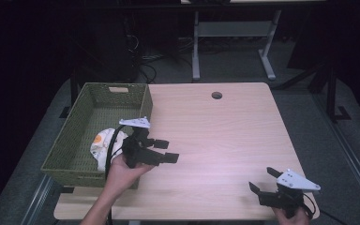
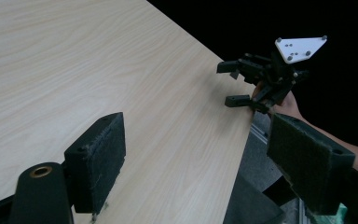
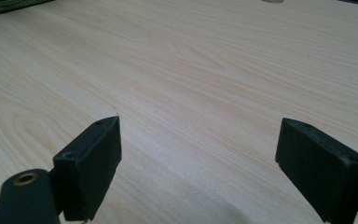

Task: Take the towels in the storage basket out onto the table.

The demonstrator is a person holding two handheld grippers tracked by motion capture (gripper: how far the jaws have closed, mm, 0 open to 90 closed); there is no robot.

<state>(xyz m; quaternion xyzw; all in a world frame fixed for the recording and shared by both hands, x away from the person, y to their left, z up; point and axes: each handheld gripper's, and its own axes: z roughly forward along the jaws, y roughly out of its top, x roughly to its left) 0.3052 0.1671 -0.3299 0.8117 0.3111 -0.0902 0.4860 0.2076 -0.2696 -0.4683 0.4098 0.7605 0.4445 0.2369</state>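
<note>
The white cloth bundle (image 1: pixel 104 146), patterned with a spot of orange, is lying in the green basket (image 1: pixel 82 124) at the left of the high view, against the basket's near right wall and just behind the left gripper (image 1: pixel 165 151). That gripper is sitting right of the basket wall, jaws spread wide and holding nothing, pointing toward the middle of the table (image 1: pixel 225 136). Down in the lower right corner the right gripper (image 1: pixel 264 180) is waiting near the table's front edge, jaws also parted and empty.

Judging the step: the bundle looks placed and the hands are clearing out. To do this well, the left hand should be lifting a touch as it moves, since its trailing cable is draping over the basket rim beside the cloth and could snag it.

Room to move is generous. The whole centre and right of the tabletop is lying bare, with just a small round hole (image 1: pixel 216 95) near the far edge. The tight spots are the basket wall on the left and the front edge beside the right gripper (image 2: pixel 235 84), which in the left gripper view is hanging partly past the table's border.
</note>
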